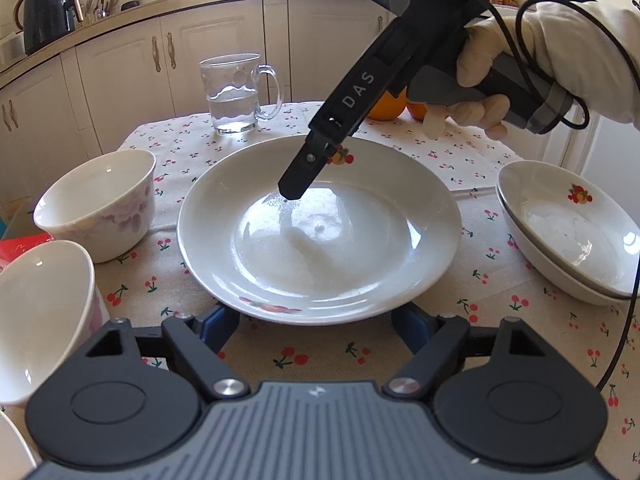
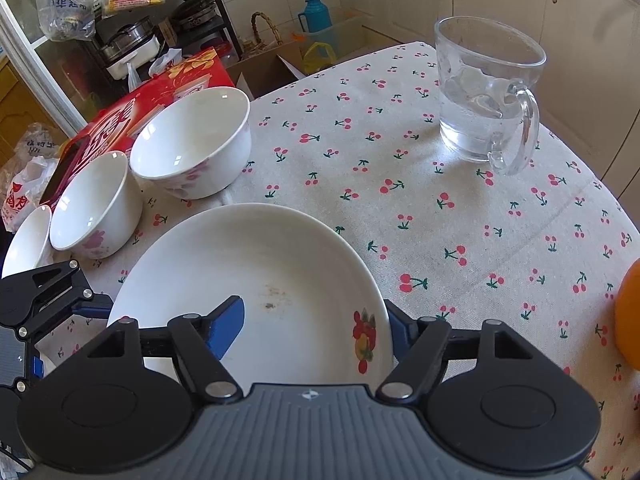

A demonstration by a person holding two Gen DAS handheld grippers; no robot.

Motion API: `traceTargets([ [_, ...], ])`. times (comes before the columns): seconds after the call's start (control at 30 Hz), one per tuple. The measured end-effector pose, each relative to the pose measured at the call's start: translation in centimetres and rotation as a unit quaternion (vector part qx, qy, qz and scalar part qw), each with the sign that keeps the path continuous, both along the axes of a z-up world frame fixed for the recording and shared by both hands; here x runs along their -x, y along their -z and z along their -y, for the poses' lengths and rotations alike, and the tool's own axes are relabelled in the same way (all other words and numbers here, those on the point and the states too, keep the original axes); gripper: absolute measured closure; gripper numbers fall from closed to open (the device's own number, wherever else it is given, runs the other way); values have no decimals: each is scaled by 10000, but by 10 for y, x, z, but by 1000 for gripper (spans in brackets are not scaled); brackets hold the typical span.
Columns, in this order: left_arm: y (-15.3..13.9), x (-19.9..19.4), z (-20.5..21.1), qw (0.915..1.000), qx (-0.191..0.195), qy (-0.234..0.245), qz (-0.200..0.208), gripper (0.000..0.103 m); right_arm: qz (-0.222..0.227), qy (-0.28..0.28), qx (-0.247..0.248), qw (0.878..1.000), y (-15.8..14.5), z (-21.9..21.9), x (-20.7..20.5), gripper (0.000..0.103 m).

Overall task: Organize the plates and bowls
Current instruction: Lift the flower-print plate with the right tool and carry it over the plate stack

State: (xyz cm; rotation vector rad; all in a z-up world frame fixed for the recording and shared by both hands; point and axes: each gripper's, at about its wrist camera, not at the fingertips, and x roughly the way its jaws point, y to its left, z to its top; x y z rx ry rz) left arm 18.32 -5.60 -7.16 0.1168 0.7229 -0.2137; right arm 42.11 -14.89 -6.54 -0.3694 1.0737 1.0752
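Orange cut off at edge

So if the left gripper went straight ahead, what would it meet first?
Probably the near rim of the large plate, which already sits between the left gripper's open fingers; exact depth is unclear.

Plate at centre of table; two bowls to its left, stacked plates right, mug behind.

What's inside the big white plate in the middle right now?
The plate holds no food, only faint brownish smudges near its centre. One finger of the right gripper reaches in over its rim. The jaws' housing covers the plate's near edge in both views.
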Motion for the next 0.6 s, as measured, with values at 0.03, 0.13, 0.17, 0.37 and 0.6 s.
traceTargets([
  [0.03, -2, 1, 1, 10000, -16, 15, 4, 20, -7, 18, -18, 10000, -2, 1, 2, 24],
  [0.13, -7, 7, 2, 10000, -26, 83, 25, 20, 4, 52, -43, 10000, -7, 4, 8, 23],
  [0.17, -9, 9, 3, 9999, -25, 108, 24, 20, 14, 61, -49, 10000, -9, 6, 11, 23],
  [0.37, -22, 24, 8, 9995, -73, 296, 24, 20, 13, 174, -141, 9997, -22, 20, 29, 23],
  [0.6, -39, 39, 17, 9983, -37, 572, 52, 20, 118, 377, -170, 9991, -38, 41, 54, 23],
])
